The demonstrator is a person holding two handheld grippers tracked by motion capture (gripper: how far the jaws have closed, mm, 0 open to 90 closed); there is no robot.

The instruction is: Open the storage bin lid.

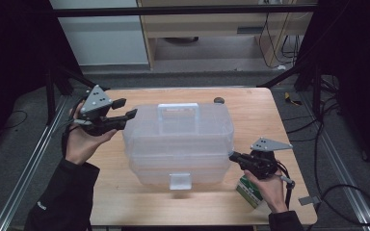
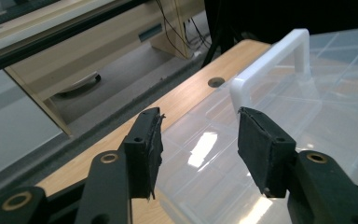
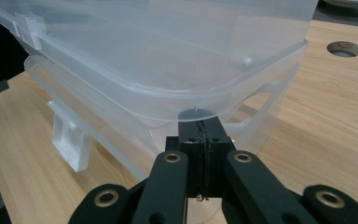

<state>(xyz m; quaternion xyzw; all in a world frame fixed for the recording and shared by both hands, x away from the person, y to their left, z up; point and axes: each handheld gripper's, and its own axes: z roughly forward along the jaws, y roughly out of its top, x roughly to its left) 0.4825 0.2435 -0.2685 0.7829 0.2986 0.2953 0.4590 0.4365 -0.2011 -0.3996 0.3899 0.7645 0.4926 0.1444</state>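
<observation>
A clear plastic storage box (image 1: 178,144) with a white carry handle (image 1: 178,111) and a front latch (image 1: 179,181) stands in the middle of the wooden table (image 1: 125,192). My left gripper (image 1: 129,108) hovers at the box's upper left corner, open, with nothing between its jaws. In the left gripper view, this gripper (image 2: 198,140) points over the lid (image 2: 307,112) toward the handle (image 2: 279,60). My right gripper (image 1: 231,155) is shut, its tips against the box's right end. The right gripper view has these tips (image 3: 200,128) just under the lid rim (image 3: 158,60).
A green and white carton (image 1: 249,191) lies under the right hand near the table's front right corner. A round hole (image 1: 218,100) sits in the table behind the box. Wooden furniture and cables lie beyond the far edge.
</observation>
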